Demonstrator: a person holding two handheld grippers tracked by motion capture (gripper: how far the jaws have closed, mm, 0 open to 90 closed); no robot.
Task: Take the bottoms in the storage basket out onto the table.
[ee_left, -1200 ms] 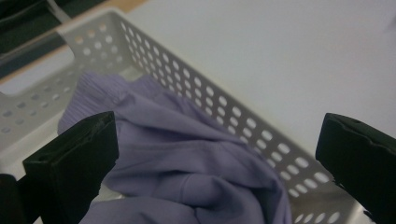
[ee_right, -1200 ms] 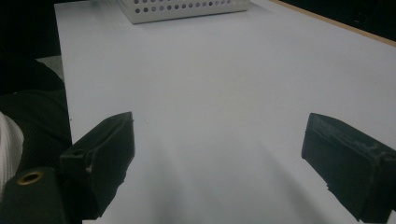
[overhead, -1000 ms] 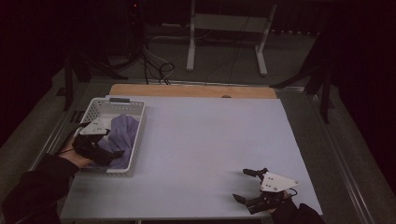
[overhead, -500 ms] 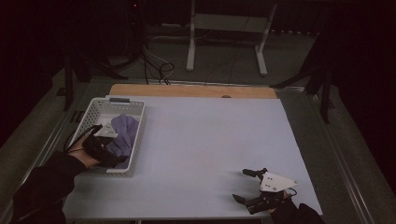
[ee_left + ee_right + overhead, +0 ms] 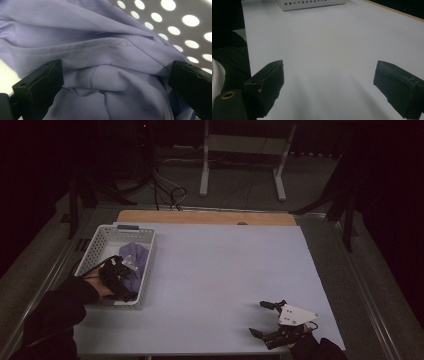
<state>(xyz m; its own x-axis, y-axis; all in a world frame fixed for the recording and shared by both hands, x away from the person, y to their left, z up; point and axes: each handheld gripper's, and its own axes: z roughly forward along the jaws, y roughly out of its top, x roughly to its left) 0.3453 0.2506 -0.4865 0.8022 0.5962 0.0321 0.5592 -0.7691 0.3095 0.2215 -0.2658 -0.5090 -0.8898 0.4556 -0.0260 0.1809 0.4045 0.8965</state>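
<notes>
while the left gripper (image 5: 119, 279) sits down inside the white perforated basket (image 5: 95, 249) at the left edge of the surface (image 5: 225, 270), its fingers (image 5: 37, 87) stand wide apart with the lavender cloth (image 5: 105, 62) bunched between them. a stitched seam runs across the fold just ahead of the fingers. no pinch yet: fabric fills the gap, but the pads are not pressed together on it.

in the high view the cloth (image 5: 134, 260) lies crumpled in the near half of the basket, partly under the gripper.

the right gripper (image 5: 275, 320) rests low at the near right of the surface, well apart from the basket. its fingers (image 5: 267, 80) are spread wide and hold nothing; bare surface lies between them, with the basket (image 5: 312, 3) far ahead.

judged step: closing on the cloth to lift it out.

risks from here:
- the fingers may close on one loose top layer, not the bunch. the cloth would then slide free on the lift.
- a finger tip could catch the basket wall or a hole, since the wall sits just beside the right-hand finger in the left gripper view. the light basket would then drag or tip with the pull.
- the right gripper is too far off to steady the basket if that happens.
- depth of the fingers in the pile cannot be told.
</notes>
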